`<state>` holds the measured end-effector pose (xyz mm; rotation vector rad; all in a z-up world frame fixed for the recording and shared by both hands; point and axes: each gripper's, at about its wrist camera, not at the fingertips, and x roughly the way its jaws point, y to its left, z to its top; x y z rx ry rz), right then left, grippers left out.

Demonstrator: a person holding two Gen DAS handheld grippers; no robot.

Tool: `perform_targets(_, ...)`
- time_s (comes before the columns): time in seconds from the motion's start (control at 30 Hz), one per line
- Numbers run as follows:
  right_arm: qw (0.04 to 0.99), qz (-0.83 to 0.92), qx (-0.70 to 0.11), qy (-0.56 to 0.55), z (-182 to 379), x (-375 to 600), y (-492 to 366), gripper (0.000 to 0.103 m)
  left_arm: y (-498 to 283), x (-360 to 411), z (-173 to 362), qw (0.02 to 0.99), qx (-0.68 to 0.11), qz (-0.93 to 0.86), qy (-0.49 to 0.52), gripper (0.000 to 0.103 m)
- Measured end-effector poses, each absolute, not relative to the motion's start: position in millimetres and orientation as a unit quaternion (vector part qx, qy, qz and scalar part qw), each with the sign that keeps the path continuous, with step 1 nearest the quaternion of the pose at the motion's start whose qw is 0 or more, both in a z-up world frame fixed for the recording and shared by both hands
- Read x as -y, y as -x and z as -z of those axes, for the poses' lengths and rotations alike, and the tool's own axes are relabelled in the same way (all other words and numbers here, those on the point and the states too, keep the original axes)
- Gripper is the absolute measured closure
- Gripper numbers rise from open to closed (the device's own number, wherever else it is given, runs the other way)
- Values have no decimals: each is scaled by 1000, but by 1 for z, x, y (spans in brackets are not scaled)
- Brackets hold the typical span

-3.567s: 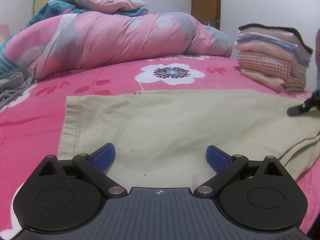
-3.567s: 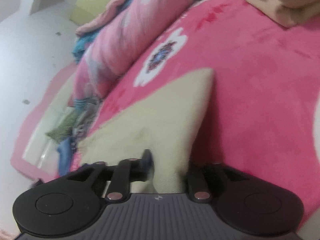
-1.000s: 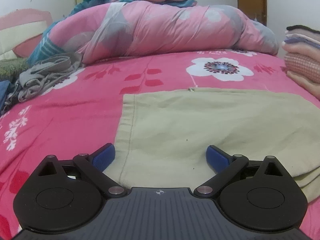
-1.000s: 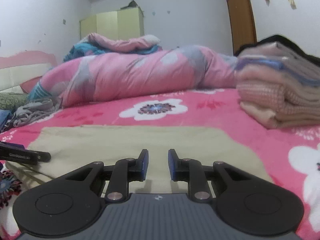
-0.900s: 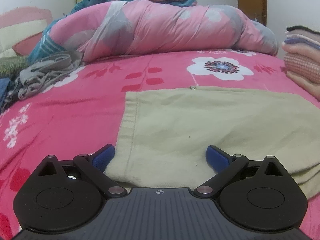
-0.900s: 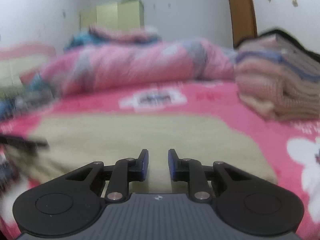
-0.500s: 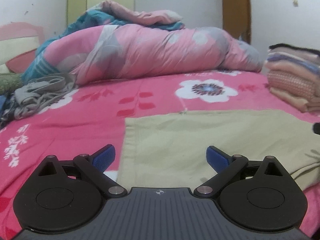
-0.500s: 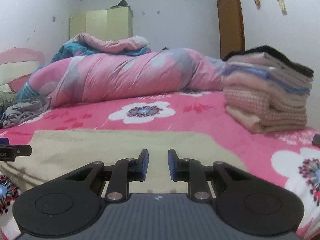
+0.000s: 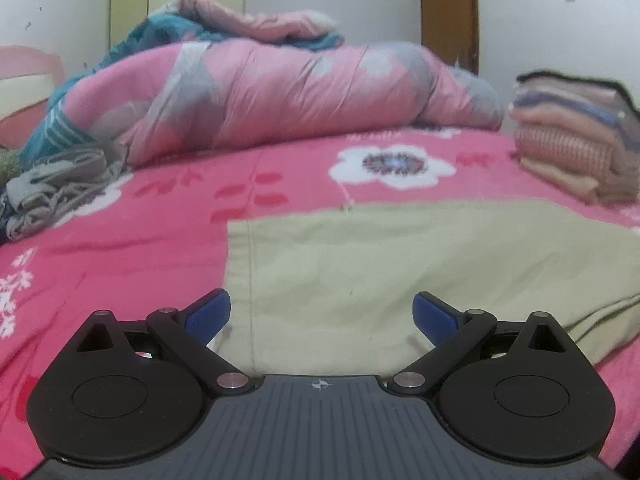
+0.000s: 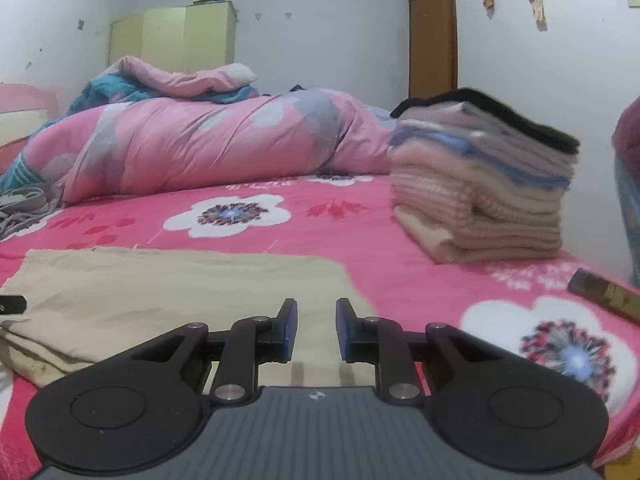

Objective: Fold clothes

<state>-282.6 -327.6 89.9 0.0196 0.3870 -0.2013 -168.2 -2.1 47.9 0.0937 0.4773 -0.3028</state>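
Observation:
A beige folded garment (image 9: 400,264) lies flat on the pink flowered bedspread (image 9: 140,256). My left gripper (image 9: 322,316) hovers low over its near left corner, open wide, nothing between the blue pads. In the right wrist view the same garment (image 10: 180,292) stretches leftward, and my right gripper (image 10: 316,328) sits over its near right end. That gripper's pads stand a narrow gap apart and grip no cloth. A black tip of the left gripper (image 10: 12,304) shows at the far left edge.
A stack of folded clothes (image 10: 480,192) stands on the bed at the right, also in the left wrist view (image 9: 576,148). A rolled pink quilt (image 9: 280,92) lies across the back. Loose grey clothes (image 9: 52,184) are piled at left. A brown stick-like object (image 10: 600,294) lies at the right.
The right gripper has shifted rightward and up along the garment, bringing the folded stack nearer centre. The left view has tilted upward a little. The garment has not moved.

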Motion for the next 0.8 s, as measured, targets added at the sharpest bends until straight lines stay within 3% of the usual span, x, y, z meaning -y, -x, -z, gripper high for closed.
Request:
perform_targets(0.17,975,62,-214,14,-86,330,277,82,171,7,-41,954,-238,162,-78,4)
perform_targets(0.27,955,76,-288,19,-56,346,264,87,169,-1,-29,951,-261,156,-61,4)
perform_targets(0.63,975,17,-221,-35,-100,337,273,87,194,-8,-61,961,-207,177,-49,4)
perform_targets(0.8,961,-41,-274,-17,-60,304,262,87,190,22,-40,945,-232,216,-78,4)
